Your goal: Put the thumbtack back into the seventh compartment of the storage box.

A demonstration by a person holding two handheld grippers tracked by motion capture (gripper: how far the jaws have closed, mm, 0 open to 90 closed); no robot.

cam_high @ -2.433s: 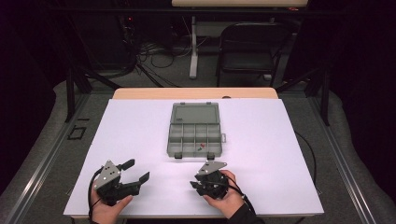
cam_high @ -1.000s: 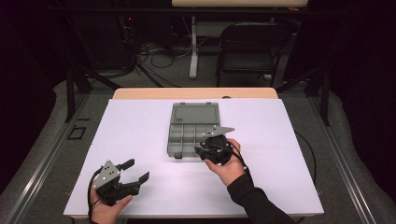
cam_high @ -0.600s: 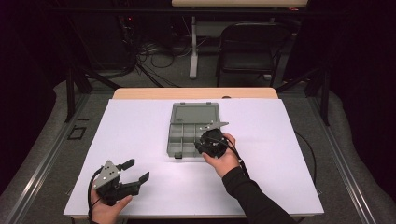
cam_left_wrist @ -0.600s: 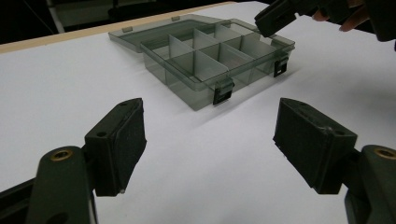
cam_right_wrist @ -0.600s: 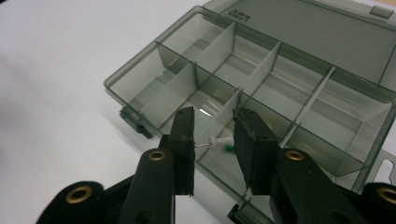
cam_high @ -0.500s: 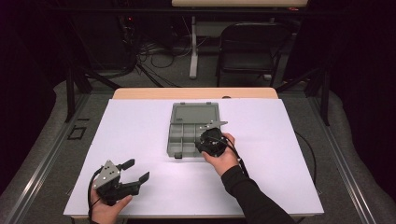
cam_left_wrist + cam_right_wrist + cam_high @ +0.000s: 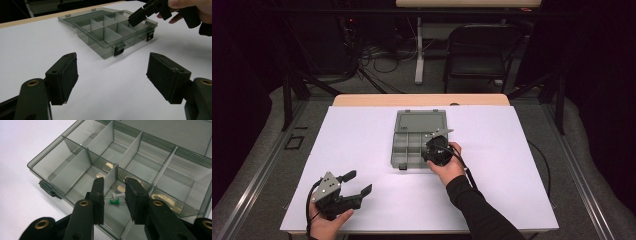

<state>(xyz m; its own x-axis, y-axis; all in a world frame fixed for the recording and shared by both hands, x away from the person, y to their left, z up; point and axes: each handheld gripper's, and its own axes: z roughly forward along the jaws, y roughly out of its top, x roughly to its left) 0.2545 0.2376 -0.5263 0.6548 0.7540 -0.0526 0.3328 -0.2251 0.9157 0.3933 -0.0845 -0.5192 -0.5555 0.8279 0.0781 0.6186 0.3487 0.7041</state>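
A smoky clear compartment box lies open in the middle of the white table, its lid flat behind it. My right gripper hangs over its near right corner, tilted down into it. In the right gripper view its jaws stand a narrow gap apart above a divider wall, with nothing pressed between them. A white push pin and a green push pin lie in the compartment just below. My left gripper rests at the table's front left, wide open and empty, facing the box.
The box has two dark latches on its front wall. A cable trails across the table's right side. A chair and a floor cable tangle stand beyond the far edge. White table surface spreads around the box.
The right hand has come forward from the table's front edge to the box and sunk toward its near right compartments. The left gripper has stayed still.
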